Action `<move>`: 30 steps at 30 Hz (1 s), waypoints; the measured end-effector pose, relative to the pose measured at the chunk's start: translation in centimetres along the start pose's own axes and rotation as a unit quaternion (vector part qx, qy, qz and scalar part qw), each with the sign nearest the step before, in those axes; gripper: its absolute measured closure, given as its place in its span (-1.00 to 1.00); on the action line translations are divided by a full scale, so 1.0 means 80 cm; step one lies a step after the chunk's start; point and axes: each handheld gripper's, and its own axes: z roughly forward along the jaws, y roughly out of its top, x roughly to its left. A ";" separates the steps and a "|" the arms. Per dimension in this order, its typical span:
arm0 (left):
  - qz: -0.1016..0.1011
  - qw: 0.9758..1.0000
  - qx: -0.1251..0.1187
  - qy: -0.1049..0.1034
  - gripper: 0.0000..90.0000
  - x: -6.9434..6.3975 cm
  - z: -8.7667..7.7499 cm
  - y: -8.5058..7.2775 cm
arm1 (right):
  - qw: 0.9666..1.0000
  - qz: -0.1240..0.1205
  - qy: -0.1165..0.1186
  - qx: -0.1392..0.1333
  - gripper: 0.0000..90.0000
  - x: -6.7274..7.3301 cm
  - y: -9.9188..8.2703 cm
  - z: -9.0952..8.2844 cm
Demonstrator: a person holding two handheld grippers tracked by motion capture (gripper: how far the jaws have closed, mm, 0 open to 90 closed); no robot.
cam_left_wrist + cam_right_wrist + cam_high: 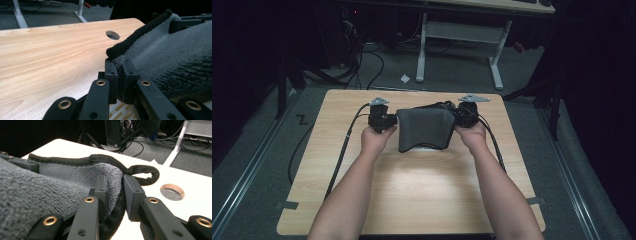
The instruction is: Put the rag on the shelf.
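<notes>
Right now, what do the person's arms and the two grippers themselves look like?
Both forearms are bare, with no sleeves in view. The left gripper and right gripper are black, and each carries a grey three-cornered plate on top. A black cable trails from each back along the table. Up close, the jaws are flat black bars on black link arms with brass-coloured rivets.

Light wood table (422, 200) on grey carpet floor (257, 150). Round hole (112, 35) in tabletop. White-legged desk (462, 30) behind. Black cables (372, 60) tangled on floor, far left. White scrap (405, 78) on carpet. Room edges dark; bright light patch mid-table.
</notes>
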 end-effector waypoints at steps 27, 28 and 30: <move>-0.025 0.998 -0.013 0.056 0.35 0.013 -0.019 0.001 | 0.998 0.011 -0.064 -0.008 0.15 -0.017 0.013 -0.019; -0.025 0.998 -0.015 0.058 0.33 0.013 -0.020 0.001 | 0.998 0.010 -0.066 -0.007 0.15 -0.017 0.013 -0.020; -0.022 0.998 -0.016 0.062 0.32 0.014 -0.022 0.000 | 0.998 0.008 -0.070 -0.006 0.14 -0.019 0.012 -0.021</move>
